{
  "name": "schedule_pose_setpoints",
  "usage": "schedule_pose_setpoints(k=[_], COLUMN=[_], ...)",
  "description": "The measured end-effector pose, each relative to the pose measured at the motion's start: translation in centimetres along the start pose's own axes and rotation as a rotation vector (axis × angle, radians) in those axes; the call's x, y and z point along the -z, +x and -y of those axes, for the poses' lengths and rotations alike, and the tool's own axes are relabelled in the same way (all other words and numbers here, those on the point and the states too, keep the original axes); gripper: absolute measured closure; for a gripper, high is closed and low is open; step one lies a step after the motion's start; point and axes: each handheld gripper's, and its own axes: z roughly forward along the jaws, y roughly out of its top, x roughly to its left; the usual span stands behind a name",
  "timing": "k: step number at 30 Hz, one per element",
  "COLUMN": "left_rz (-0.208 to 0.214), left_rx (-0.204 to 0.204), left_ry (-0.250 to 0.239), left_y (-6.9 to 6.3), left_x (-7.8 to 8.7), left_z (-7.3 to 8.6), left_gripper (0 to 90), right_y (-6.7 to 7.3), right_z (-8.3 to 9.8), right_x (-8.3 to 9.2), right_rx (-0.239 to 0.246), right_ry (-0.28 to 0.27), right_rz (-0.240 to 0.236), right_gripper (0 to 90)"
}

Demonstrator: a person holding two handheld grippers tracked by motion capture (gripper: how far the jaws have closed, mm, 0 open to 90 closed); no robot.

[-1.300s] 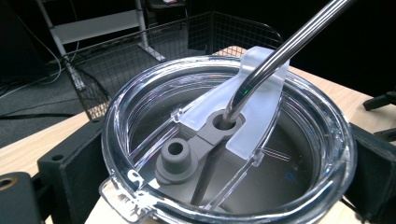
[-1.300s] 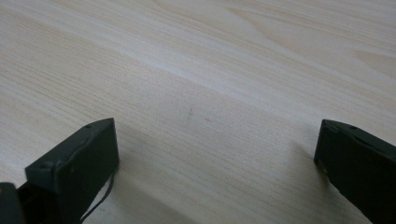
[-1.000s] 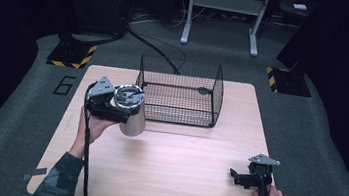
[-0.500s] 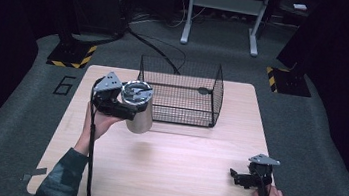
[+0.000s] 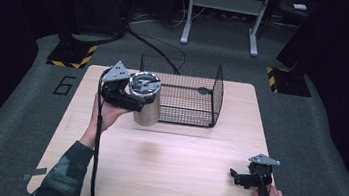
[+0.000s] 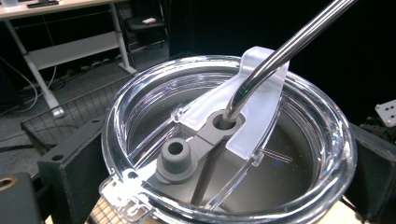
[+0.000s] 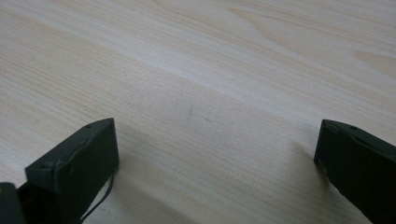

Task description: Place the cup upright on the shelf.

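So the thing here is a steel tumbler [image 5: 147, 106] with a clear plastic lid [image 6: 224, 140] and a metal straw [image 6: 280, 53] poking through the lid's slider; it's up off the table, hanging over the back-left part of the wooden table [image 5: 164, 162], just beside the left end of the black wire basket [image 5: 182, 96], and from the high view I can't say for sure whether it touches the mesh.

My guess on handling: stiff metal body, won't give at all, so the grip is pure friction on a smooth curved wall; probably slippery-ish, and heavier than it looks if anything's inside (I can't see through the lid well enough to tell); the lid looks like the weak spot, press-fit plastic, so I wouldn't squeeze there or tug the straw; take it around the upper body just under the rim, jaws on opposite sides.

That's pretty much how it sits now; the left gripper [image 5: 124, 97] has it clamped near the top, one black jaw on each side of the rim in the left gripper view, cup roughly upright, maybe a slight lean.

The right gripper [image 5: 248, 178] is well apart from all that, low at the front-right corner of the table; its jaws are spread wide with nothing between them but bare wood.
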Motion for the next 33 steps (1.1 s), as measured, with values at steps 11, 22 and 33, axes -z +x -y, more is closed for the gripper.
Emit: schedule_pose_setpoints(k=[11, 22, 33], left_rz=[-0.015, -0.037, -0.067], left_rx=[0.008, -0.007, -0.010], left_ry=[-0.014, -0.020, -0.026], left_y=[0.8, 1.4, 1.6], left_x=[-1.6, -3.1, -5.2], left_z=[-1.2, -2.6, -4.0], left_gripper=[4.0, 4.0, 4.0], right_y=[0.0, 0.0, 0.0], right_z=[0.0, 0.0, 0.0], right_x=[0.0, 0.0, 0.0], right_rx=[0.000, 0.000, 0.001], right_ry=[-0.001, 0.000, -0.003], right_rz=[0.000, 0.000, 0.000], right_gripper=[0.0, 0.0, 0.0])
